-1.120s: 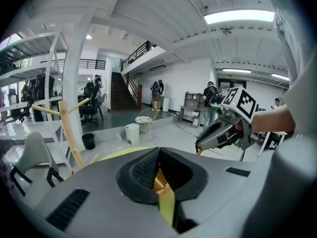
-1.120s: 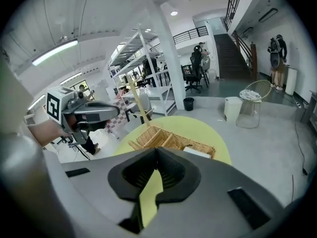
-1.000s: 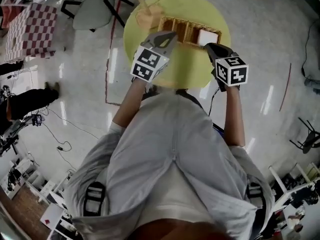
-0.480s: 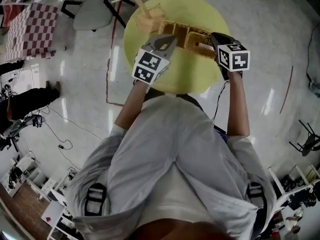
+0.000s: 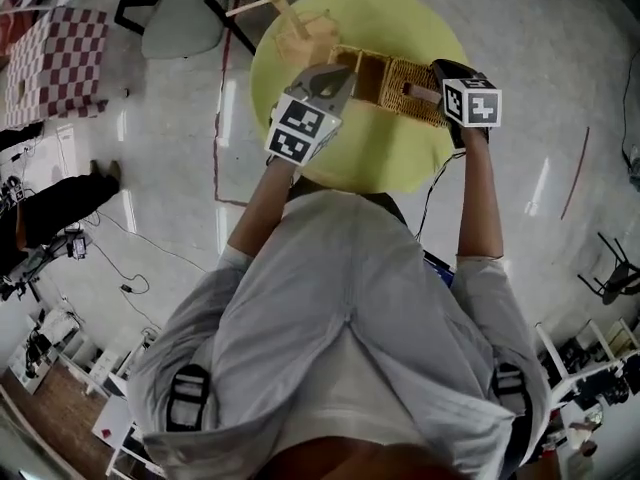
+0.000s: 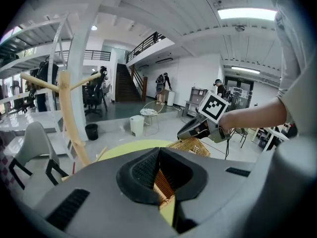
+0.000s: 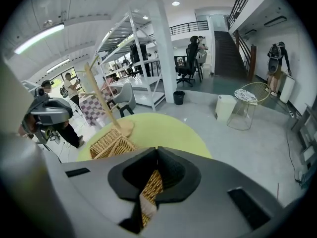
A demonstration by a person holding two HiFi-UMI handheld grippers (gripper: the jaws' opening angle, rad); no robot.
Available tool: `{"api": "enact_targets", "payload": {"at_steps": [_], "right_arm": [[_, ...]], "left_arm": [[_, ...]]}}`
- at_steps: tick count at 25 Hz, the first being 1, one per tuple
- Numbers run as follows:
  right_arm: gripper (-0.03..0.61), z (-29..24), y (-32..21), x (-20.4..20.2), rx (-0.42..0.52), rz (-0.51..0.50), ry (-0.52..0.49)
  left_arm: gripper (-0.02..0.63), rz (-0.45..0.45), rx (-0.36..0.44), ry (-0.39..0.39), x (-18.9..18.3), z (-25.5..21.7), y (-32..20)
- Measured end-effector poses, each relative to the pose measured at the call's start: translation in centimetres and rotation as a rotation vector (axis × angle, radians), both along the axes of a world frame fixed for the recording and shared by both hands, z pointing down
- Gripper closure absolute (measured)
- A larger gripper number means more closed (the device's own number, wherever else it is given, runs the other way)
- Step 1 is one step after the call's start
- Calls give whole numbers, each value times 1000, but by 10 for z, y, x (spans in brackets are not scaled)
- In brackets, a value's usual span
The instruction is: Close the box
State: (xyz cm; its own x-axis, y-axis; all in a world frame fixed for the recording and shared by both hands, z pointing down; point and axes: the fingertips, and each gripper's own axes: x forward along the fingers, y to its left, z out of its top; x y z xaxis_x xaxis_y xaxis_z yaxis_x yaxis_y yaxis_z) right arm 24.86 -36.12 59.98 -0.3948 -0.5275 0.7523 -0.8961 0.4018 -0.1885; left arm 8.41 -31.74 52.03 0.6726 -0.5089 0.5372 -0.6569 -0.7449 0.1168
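Note:
A wicker box [image 5: 362, 72] stands on the round yellow table [image 5: 380, 158]. Its wicker lid [image 5: 414, 96] slants over the right half of the box, woven side up. My right gripper [image 5: 436, 80] is shut on the lid's edge, where a pale tab shows between the jaws [image 7: 148, 192]. My left gripper [image 5: 336, 76] is shut at the box's left end, with wicker showing in the gap under its tips [image 6: 163, 190]. The left gripper view shows the right gripper [image 6: 204, 126] above the wicker lid [image 6: 192, 146]. In the right gripper view the box [image 7: 111, 144] lies ahead on the table.
A wooden stand [image 5: 286, 20] with thin arms rises at the table's far left, close behind the box. A grey chair [image 5: 180, 23] and a red-checked cloth [image 5: 55, 63] are on the floor to the left. A red line [image 5: 216, 138] runs along the floor.
The right gripper has moved right and away with the lid. The lid's white inner face showed a second ago; now its woven side faces up over the box. The left gripper has stayed put.

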Motion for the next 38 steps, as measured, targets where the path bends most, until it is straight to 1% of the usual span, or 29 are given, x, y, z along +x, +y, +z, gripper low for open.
{"api": "enact_targets", "payload": {"at_steps": [6, 11, 14, 19, 21, 24, 26, 32, 34, 38], "right_arm": [[543, 33, -9, 5, -62, -14, 24], [543, 47, -10, 5, -95, -22, 34], [543, 52, -12, -1, -100, -24, 22], [541, 51, -12, 0, -91, -17, 22], [526, 50, -12, 1, -83, -13, 21], [456, 41, -11, 3, -62, 3, 6], [434, 31, -8, 7, -41, 22, 4], [436, -17, 8, 19, 52, 91, 14], [456, -38, 14, 23, 103, 119, 20], [476, -83, 30, 31, 214, 183, 26]], "left_arm": [[584, -5, -15, -10, -4, 14, -8], [584, -12, -36, -23, -7, 19, -8], [584, -14, -40, -25, -13, 23, -11], [584, -4, -35, -28, -12, 22, -9], [584, 3, -27, -28, -11, 19, -8], [584, 15, -10, -27, -10, 13, -4], [584, 24, -1, -25, -10, 8, 0], [584, 57, 44, -9, -9, -11, 10], [584, 65, 64, -2, -8, -20, 12], [584, 83, 110, 8, -8, -37, 14]]}}
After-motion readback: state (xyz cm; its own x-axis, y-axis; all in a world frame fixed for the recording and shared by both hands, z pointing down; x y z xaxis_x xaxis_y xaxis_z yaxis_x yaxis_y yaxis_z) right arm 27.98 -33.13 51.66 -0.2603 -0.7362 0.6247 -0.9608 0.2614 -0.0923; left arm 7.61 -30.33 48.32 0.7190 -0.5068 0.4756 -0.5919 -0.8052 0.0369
